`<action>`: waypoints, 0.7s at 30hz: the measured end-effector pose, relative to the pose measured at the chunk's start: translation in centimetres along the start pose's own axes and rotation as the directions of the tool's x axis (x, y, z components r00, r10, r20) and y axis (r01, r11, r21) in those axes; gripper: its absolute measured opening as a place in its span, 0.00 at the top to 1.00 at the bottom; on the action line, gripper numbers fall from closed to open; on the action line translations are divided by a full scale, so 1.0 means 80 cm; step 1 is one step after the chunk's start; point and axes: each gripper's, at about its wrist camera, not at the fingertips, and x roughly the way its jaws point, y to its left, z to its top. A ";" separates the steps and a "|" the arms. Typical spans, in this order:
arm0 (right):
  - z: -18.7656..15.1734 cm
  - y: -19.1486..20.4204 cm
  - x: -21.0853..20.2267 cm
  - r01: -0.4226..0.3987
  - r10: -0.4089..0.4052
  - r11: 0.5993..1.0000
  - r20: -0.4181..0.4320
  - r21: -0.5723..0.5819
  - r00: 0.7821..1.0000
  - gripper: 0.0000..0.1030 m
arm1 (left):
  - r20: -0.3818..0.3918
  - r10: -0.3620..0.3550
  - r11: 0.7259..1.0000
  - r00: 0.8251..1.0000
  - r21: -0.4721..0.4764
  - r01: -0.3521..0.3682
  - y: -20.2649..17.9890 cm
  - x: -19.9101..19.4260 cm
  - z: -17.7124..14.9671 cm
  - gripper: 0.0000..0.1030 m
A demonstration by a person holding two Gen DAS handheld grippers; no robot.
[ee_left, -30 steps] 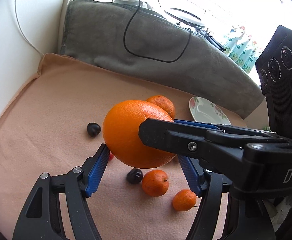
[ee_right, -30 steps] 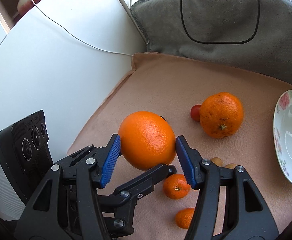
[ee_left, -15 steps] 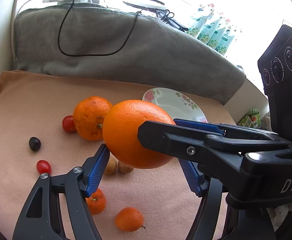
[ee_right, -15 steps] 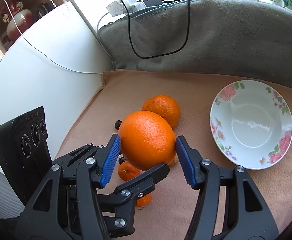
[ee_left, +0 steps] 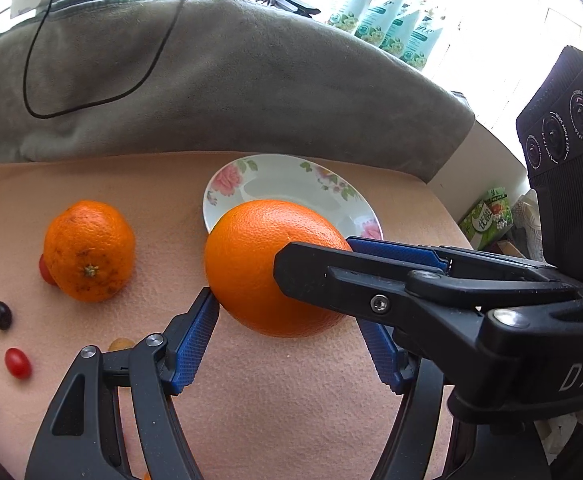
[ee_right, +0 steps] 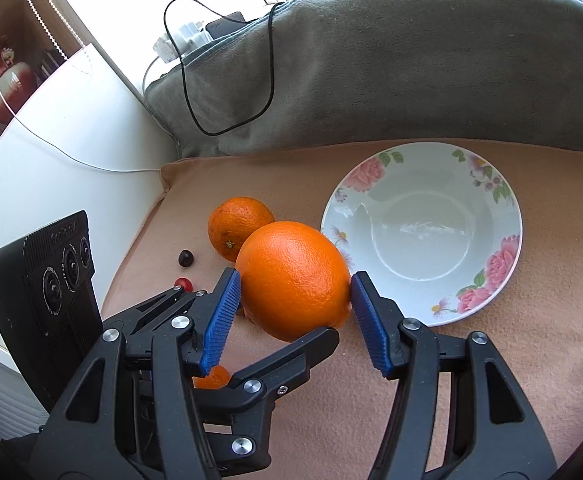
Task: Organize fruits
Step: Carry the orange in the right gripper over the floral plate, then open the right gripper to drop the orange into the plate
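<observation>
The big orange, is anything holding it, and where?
Yes. Both grippers hold the big orange together, off the cloth: right gripper on its left and right sides, left gripper crossing it.

A pebbled, faintly glossy peel is seen on the large orange [ee_right: 293, 280]; the second orange [ee_left: 89, 250] is duller and speckled with brown marks. The plate [ee_right: 503, 216] is glazed and shiny, with printed flowers. A soft, matt, napped cloth [ee_left: 291, 400] covers the worktop, and a grey fleecy blanket [ee_left: 251, 80] lies behind. Ribbed blue pads [ee_right: 223, 316] are set in matt black plastic with bright metal screws.
</observation>
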 end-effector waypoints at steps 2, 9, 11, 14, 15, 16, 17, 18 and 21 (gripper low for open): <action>0.001 -0.008 0.001 0.000 0.000 1.000 0.000 0.013 1.000 0.42 | -0.008 -0.003 1.000 1.000 0.003 0.003 -0.004 0.007 0.002 0.32; 0.008 -0.032 0.006 0.001 -0.001 0.998 -0.007 0.056 1.000 0.42 | -0.035 -0.016 1.000 0.999 -0.001 0.016 -0.006 0.021 0.005 0.32; 0.010 -0.037 0.007 -0.006 0.006 0.998 -0.010 0.063 1.000 0.42 | -0.037 -0.018 1.000 0.999 -0.003 0.018 -0.005 0.021 0.006 0.32; 0.017 -0.041 0.002 0.012 -0.014 0.998 0.026 0.070 1.000 0.42 | -0.039 -0.009 1.000 0.999 0.003 0.009 -0.006 0.019 0.006 0.33; 0.020 -0.044 -0.003 0.023 -0.026 0.997 0.044 0.072 0.999 0.42 | -0.027 -0.010 1.000 1.000 0.007 0.010 -0.006 0.017 0.007 0.34; 0.022 -0.047 -0.007 0.028 -0.032 0.997 0.056 0.078 0.998 0.42 | -0.015 -0.004 1.000 1.000 0.012 0.004 -0.006 0.012 0.008 0.34; 0.024 -0.050 -0.011 0.030 -0.036 0.996 0.066 0.086 0.997 0.42 | -0.001 0.002 1.000 1.000 0.020 -0.002 -0.007 0.006 0.009 0.34; 0.025 -0.053 -0.014 0.034 -0.041 0.995 0.073 0.091 0.996 0.42 | 0.013 0.009 1.000 1.000 0.029 -0.009 -0.008 -0.001 0.011 0.34; 0.025 -0.054 -0.023 0.075 -0.084 0.993 0.090 0.091 0.992 0.42 | 0.048 0.032 0.998 0.998 0.044 -0.034 -0.010 -0.016 0.015 0.34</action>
